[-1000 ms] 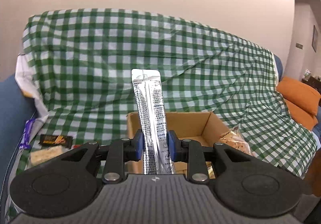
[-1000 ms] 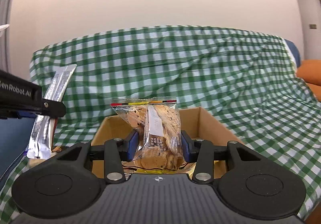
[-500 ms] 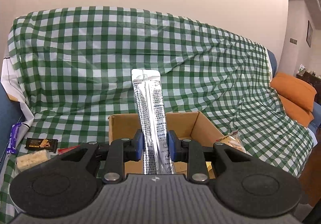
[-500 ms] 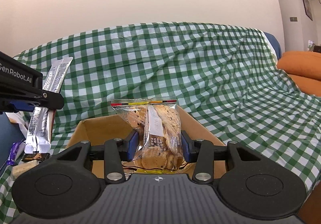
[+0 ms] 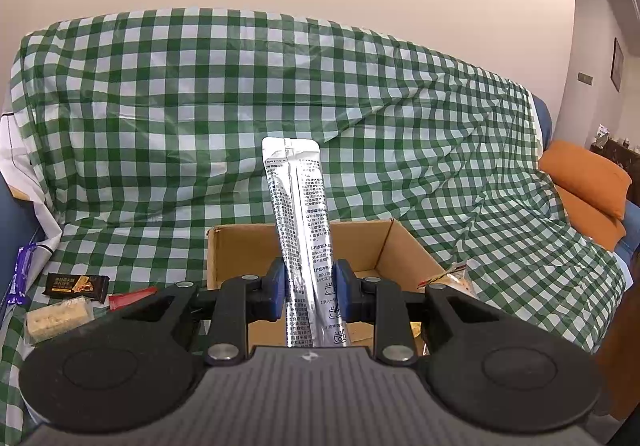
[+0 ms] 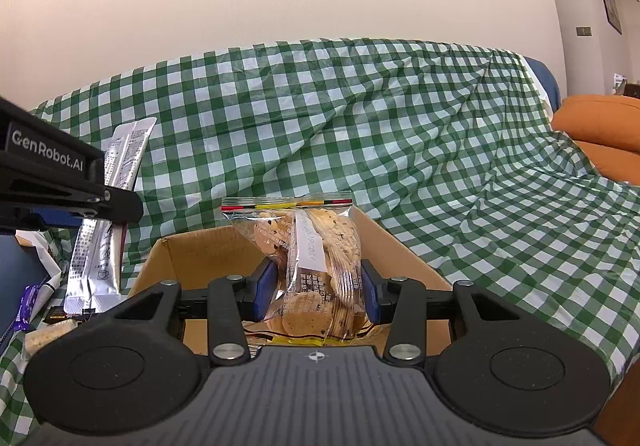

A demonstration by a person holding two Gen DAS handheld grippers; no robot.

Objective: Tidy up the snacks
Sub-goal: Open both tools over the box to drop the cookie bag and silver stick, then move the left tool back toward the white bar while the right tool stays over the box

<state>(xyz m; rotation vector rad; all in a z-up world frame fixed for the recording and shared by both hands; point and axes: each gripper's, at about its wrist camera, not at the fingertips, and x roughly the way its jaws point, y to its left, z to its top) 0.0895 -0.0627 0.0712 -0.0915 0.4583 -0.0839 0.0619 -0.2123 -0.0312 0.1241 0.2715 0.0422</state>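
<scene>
While claws grip sachet — box below.

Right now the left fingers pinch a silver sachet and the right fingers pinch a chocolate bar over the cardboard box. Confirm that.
Wrong on one item. The right gripper holds a clear bag of cookies, as the right wrist view shows. The silver sachet and the cardboard box are as stated.

My gripper hides the bottom of the silver stick and the front of the box. The print on the stick is too small to read. The purple snack is cut off at the edge.
</scene>
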